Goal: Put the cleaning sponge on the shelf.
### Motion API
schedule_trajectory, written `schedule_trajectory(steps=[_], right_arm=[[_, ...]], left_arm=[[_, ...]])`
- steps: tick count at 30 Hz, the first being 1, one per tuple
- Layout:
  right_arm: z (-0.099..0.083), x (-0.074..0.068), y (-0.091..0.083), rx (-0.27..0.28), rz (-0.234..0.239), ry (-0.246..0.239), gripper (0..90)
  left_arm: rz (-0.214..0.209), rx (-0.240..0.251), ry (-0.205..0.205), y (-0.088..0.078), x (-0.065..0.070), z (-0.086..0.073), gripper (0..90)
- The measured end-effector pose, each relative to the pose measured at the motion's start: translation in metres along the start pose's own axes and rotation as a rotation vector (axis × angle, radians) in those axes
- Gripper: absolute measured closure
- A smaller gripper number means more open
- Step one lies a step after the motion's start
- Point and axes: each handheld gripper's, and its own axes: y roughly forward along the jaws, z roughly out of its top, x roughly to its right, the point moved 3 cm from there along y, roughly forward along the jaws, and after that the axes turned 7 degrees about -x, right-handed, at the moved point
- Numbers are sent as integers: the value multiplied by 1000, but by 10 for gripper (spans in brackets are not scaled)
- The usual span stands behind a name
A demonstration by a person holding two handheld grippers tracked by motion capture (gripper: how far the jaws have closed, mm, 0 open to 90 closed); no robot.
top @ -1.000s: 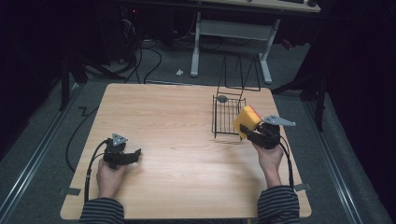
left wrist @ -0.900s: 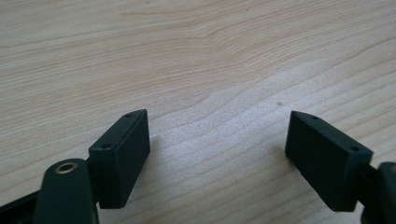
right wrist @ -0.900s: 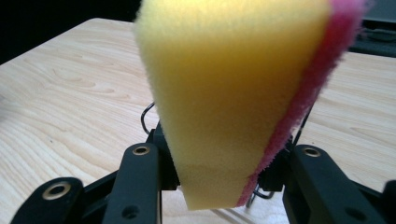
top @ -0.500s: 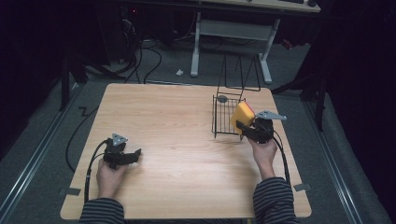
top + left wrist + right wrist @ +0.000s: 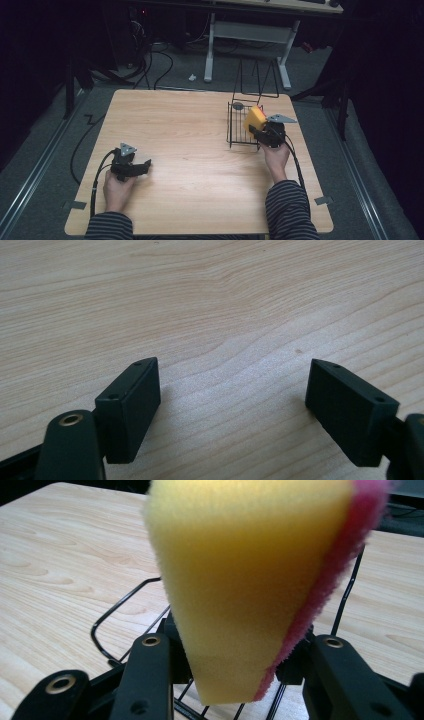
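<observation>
My right gripper (image 5: 260, 131) is shut on a yellow sponge (image 5: 253, 119) with a pink scouring side, held over the near right corner of a black wire basket (image 5: 239, 131). In the right gripper view the sponge (image 5: 250, 580) stands squeezed between the jaws, with the basket's wires (image 5: 120, 610) just below and behind it. My left gripper (image 5: 142, 167) rests on the table (image 5: 180, 130) near its front left, jaws pointing right. In the left gripper view its fingers (image 5: 132, 405) stand wide apart over bare wood, nothing between them.
A small grey round piece (image 5: 238, 106) sits at the basket's far left corner. The basket's wire handle (image 5: 257, 80) rises behind it at the table's far edge. Cables (image 5: 160, 60) and a desk frame (image 5: 250, 35) lie on the floor beyond.
My right gripper has carried the sponge left and away from the person, from beside the basket to over its near right corner. The left gripper has stayed put.
</observation>
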Motion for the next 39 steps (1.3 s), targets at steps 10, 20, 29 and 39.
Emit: schedule_trajectory(steps=[10,20,29,39], right_arm=[[-2,3,11,-1,-4,17,608],[-6,3,19,-17,-24,1,607],[-8,1,22,-17,-32,-13,600],[-9,3,23,-29,-28,-7,569]], left_arm=[[0,1,-2,0,0,0,225],[2,4,-3,0,0,0,225],[0,1,-2,0,0,0,225],[2,4,-3,0,0,0,225]])
